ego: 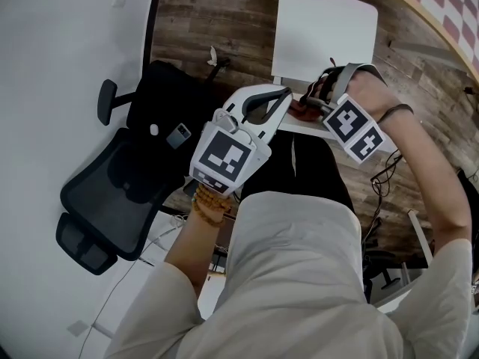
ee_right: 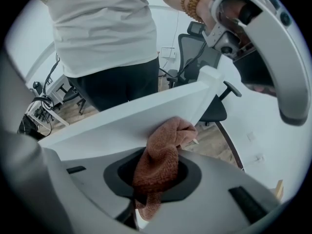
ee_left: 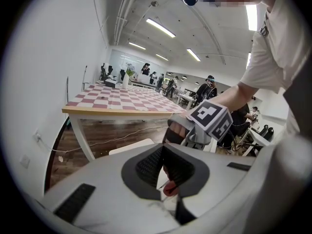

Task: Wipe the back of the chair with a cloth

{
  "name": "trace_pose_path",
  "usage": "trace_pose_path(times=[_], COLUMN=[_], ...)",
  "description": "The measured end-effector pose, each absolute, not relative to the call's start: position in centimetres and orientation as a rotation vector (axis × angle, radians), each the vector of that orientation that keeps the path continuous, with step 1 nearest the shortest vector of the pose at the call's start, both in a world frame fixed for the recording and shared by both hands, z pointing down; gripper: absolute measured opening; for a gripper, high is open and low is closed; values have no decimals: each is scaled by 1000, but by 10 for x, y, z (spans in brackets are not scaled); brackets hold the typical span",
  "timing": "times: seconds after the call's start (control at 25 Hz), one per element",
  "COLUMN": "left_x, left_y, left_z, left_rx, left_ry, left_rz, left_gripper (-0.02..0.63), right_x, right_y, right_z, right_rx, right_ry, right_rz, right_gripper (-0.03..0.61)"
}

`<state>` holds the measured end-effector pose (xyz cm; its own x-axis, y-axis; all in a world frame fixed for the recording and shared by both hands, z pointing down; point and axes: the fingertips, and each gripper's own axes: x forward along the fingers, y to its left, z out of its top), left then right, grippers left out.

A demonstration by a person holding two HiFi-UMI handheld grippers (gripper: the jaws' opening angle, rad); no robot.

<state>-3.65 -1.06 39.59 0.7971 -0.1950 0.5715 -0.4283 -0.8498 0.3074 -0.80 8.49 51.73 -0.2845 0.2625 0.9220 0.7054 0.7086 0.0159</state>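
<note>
The white chair has its seat (ego: 325, 32) ahead of me and its back (ego: 299, 128) right under both grippers. My right gripper (ego: 310, 105) is shut on a reddish-brown cloth (ego: 301, 111). In the right gripper view the cloth (ee_right: 163, 152) bulges out of the jaws and presses against the slanting chair back (ee_right: 122, 126). My left gripper (ego: 288, 96) sits just left of it with its tips together. A thin white edge shows between its dark pads (ee_left: 151, 167), with a bit of the cloth (ee_left: 170, 187) beyond it.
A black office chair (ego: 123, 185) with a phone (ego: 179, 134) on its seat stands to the left, by a white wall. A checkered table (ee_left: 117, 104) lies beyond the white chair. Cables (ego: 382, 178) trail on the wooden floor at the right.
</note>
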Motion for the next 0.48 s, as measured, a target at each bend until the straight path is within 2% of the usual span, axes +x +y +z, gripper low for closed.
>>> trace_pose_path(times=[0.48], left_x=[-36], left_y=[-9], left_z=[402], left_rx=[2535], left_ry=[-481], left_rz=[722], left_gripper=[12], right_x=[1], right_y=[83], right_z=[566], right_rx=[-772], right_ry=[-1786], right_rz=[-498], right_gripper=[83])
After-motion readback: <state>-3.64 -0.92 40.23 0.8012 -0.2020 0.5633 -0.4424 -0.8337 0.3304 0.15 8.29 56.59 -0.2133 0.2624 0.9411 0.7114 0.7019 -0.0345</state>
